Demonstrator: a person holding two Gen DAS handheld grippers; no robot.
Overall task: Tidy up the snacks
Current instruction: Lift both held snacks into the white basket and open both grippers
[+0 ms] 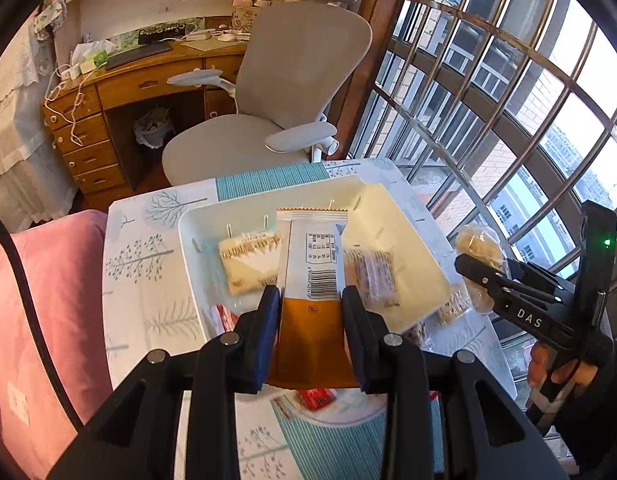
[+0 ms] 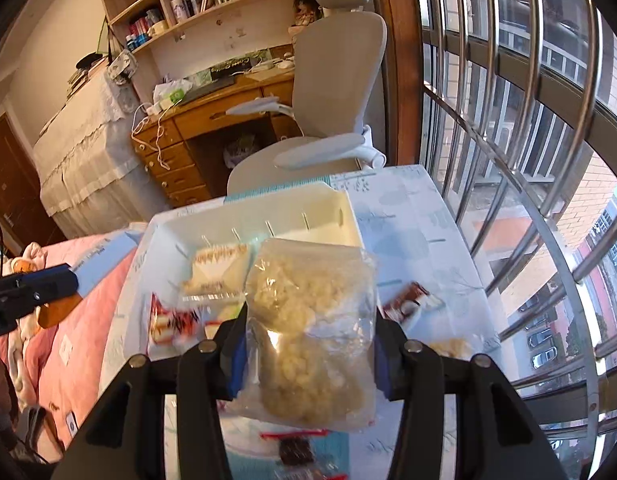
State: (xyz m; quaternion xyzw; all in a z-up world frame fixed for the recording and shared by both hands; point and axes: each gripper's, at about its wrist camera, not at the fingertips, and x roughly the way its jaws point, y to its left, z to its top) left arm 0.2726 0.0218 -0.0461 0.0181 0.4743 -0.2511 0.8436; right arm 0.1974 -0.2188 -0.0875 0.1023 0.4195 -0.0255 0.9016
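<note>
Behind the table (image 1: 148, 240) stand a wooden desk (image 1: 120, 88) and a grey chair (image 1: 292, 92), with barred windows (image 1: 508, 80) along the right and a pink sofa (image 1: 40, 300) at the left. On the patterned cloth sits a white tray (image 1: 404, 224), plainly the place where the snacks are being gathered: a cream packet (image 1: 250, 264) lies at its left, and a clear-wrapped biscuit (image 1: 370, 276) to the right of the middle. Over the near edge of the tray the left gripper (image 1: 310, 300) pinches the orange end of a long white-and-orange packet (image 1: 314, 264), its fingers drawn narrow on the sides so the packet hangs forward above the tray, ready, I would say, to be laid in the gap between the other two. A red packet (image 2: 170, 322) lies on the cloth at the tray's near left corner, not yet sorted. Further right, the right gripper (image 2: 308, 344) clamps a clear bag of pale puffed snacks (image 2: 308, 320), held by its lower half near the tray's right side. A brown-and-white packet (image 2: 414, 304) waits on the cloth to the right.
</note>
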